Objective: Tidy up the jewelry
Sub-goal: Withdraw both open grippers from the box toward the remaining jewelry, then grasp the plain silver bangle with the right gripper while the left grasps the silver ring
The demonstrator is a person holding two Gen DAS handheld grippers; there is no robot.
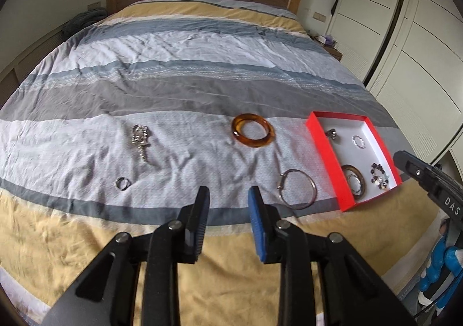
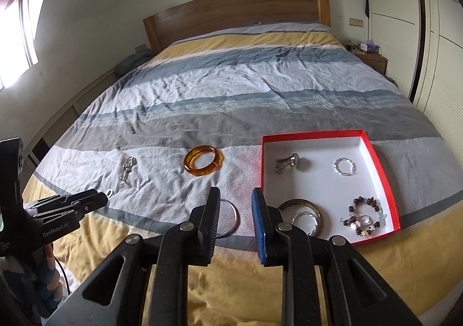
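Halfway through the jewelry sort: the red box [image 2: 376,152], lower right of the right wrist view, holds a clip, a ring, a dark bangle and a bead bracelet. On the bed [image 1: 202,51] remain the amber bangle [image 1: 252,134], silver bangle [image 1: 298,188], brooch [image 1: 141,142] and small ring [image 1: 122,183]. The left hand-held gripper [image 1: 228,195] and right hand-held gripper [image 2: 235,198] hang spread and empty

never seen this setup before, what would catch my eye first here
The red box with its white inside stands out, lying on the striped bedspread at the right with several pieces already in it. Left of it lies the amber bangle, glossy against the pale stripe, and nearer the camera a thin silver bangle.
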